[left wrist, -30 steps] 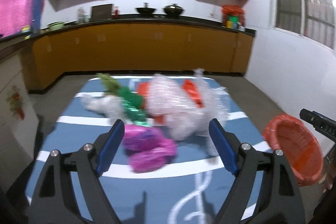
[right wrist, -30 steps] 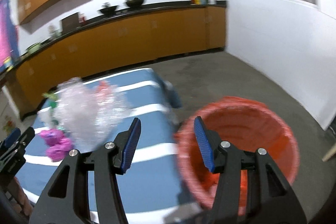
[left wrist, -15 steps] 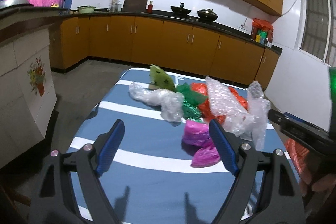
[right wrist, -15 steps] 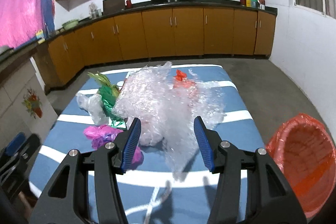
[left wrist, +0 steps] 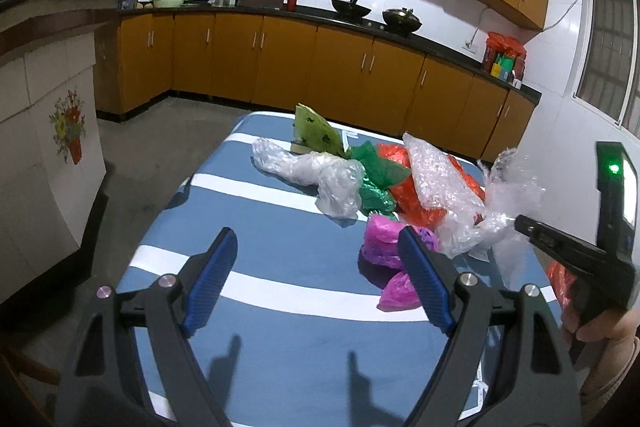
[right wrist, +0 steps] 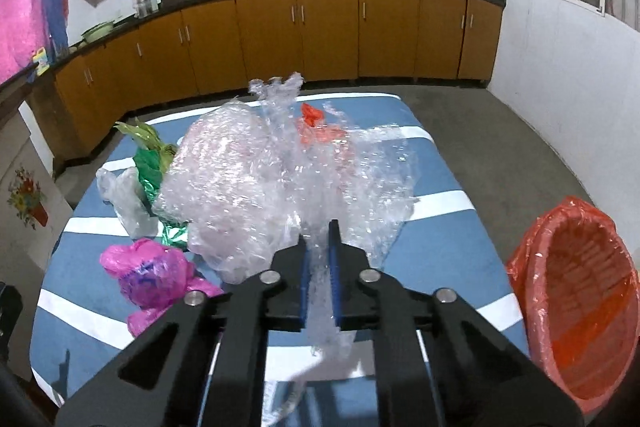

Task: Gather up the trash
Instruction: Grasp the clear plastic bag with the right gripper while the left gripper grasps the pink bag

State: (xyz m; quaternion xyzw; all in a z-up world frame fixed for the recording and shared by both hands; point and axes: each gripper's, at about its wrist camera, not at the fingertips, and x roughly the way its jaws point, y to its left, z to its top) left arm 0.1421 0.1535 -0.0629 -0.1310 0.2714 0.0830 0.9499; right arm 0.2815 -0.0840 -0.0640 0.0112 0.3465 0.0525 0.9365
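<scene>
**Right tongs clamped on bubble wrap; left tongs wide and empty**

Left wrist view: my left gripper stands wide apart, nothing between its blue pads; it hangs over a bare stretch of the blue striped table. The trash lies in a heap toward the far right of the table — a clear bag, green foil, a red bag, a bubble wrap and a pink bag, the last partly behind my right-hand pad. At the right edge I see the right gripper from the side, its tip buried in the bubble wrap, with a green light on its body. A hand grips it below.

Right wrist view: my right gripper is drawn narrow, its jaws pinching a fold of the bubble wrap, which billows up in front of the camera and trails down between the arms. The pink bag lies to the left on the table, the clear bag and green foil behind it. The red-lined basket stands off the table's right side — I see nothing but the liner inside it.
</scene>
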